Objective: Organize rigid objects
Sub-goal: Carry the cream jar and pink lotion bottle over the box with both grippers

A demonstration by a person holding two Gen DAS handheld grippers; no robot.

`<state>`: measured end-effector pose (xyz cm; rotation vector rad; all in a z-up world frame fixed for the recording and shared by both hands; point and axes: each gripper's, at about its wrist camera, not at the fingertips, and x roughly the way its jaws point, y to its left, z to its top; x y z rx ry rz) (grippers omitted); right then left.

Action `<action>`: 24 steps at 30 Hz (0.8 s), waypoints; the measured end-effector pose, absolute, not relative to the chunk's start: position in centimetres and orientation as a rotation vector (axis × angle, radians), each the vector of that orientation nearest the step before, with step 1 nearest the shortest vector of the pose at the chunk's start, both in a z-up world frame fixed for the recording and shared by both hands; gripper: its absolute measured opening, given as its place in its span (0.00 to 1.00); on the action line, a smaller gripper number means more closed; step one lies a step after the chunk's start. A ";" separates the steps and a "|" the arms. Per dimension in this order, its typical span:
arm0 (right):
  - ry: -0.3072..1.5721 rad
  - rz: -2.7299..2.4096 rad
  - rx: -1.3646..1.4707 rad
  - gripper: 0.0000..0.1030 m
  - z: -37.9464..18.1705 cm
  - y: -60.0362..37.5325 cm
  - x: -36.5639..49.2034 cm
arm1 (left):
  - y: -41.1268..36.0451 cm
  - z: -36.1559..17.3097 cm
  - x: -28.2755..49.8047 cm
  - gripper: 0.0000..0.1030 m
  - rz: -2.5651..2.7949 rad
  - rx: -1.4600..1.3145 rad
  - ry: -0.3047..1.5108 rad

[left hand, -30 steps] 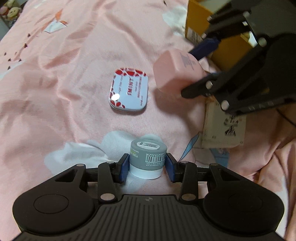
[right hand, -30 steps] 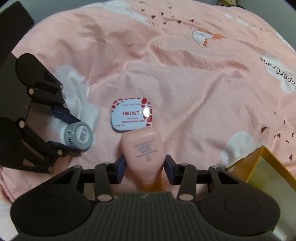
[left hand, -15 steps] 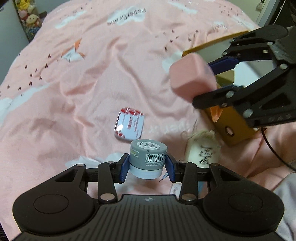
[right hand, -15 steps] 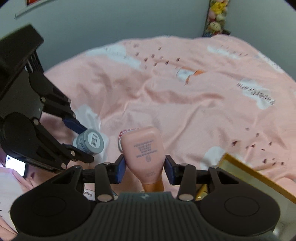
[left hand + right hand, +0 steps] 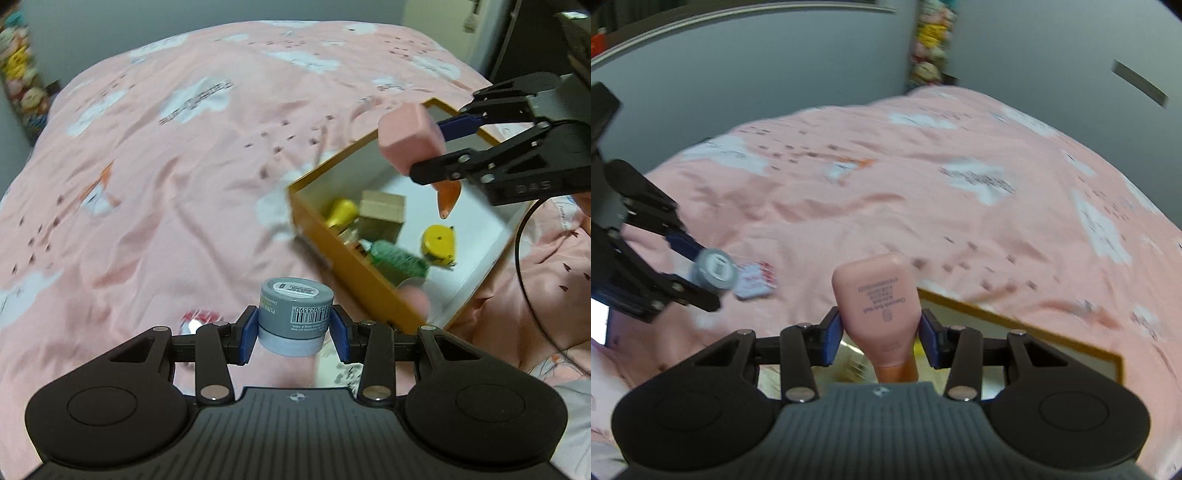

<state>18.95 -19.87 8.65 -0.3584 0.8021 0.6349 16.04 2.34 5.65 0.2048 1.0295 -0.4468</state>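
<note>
Pink bedspread (image 5: 155, 192) bears mint tin (image 5: 755, 282) beside yellow box (image 5: 354, 273).

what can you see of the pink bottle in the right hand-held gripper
The pink bottle is a smooth, matte plastic squeeze bottle with a flat, squared base, dark print on one face, and an orange cap. The right hand-held gripper clamps its tapering body between blue pads. It hangs inverted and tilted, cap down, in the air above the open yellow box, touching only the pads.
</note>
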 end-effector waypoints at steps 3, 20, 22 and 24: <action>0.838 0.583 -0.362 0.43 7.4 -21.8 19.7 | 0.7 5.6 16.8 0.46 -0.482 0.216 1.019; 1.073 0.409 -0.264 0.43 -1.2 -28.1 25.5 | -4.1 4.1 20.9 0.46 -0.558 0.282 1.037; 1.099 0.407 -0.248 0.43 -2.0 -28.1 26.1 | -4.8 3.9 21.4 0.46 -0.576 0.280 1.038; 1.125 0.404 -0.233 0.43 -2.5 -28.3 26.7 | -5.5 3.6 21.9 0.46 -0.595 0.282 1.040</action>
